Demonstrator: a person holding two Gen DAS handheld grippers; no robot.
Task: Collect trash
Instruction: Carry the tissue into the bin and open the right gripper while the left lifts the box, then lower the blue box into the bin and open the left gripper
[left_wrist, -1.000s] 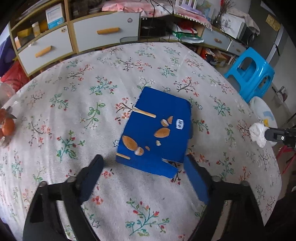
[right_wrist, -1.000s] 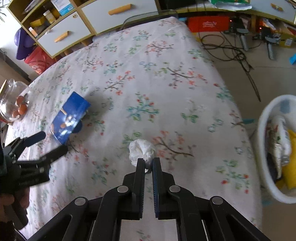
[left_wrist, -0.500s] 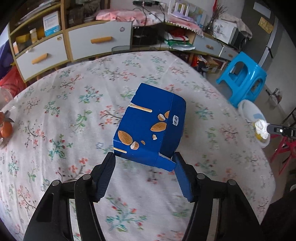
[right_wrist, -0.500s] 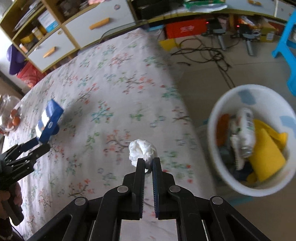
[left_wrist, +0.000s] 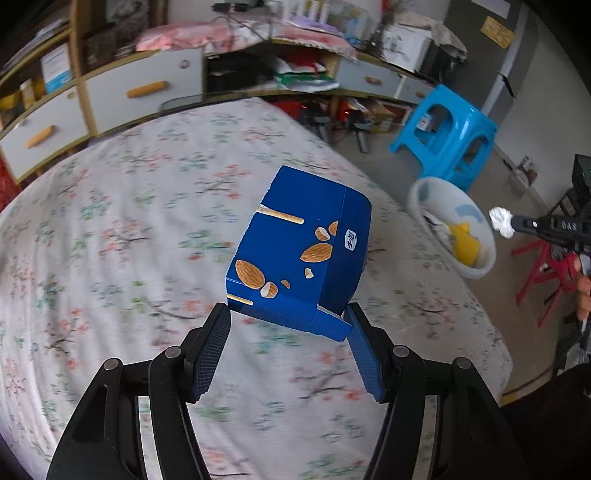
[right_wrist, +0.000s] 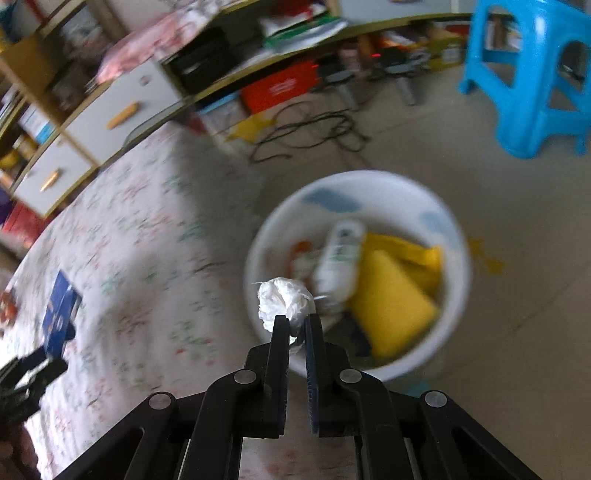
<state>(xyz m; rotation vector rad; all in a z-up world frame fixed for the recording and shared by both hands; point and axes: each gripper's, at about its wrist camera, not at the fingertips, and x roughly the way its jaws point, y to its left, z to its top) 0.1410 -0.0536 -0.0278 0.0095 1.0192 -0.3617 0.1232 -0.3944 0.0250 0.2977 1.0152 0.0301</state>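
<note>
The tissue wad (right_wrist: 283, 300) is pinched in the right claw (right_wrist: 295, 325), seemingly over the bin (right_wrist: 458, 236) rim (blurred); the left claw (left_wrist: 288, 321) clamps the blue box (left_wrist: 303, 254).

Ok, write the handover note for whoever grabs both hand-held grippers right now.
Right hand-held gripper: shut on the crumpled tissue, held above the near rim of the white bin.
Left hand-held gripper: fingers pressed on either side of the blue snack box, which looks lifted off the floral table.
Done: both pieces picked up; the bin already holds a yellow packet and a bottle.
Left: drop the tissue in, then bring the box over and release it too.
</note>
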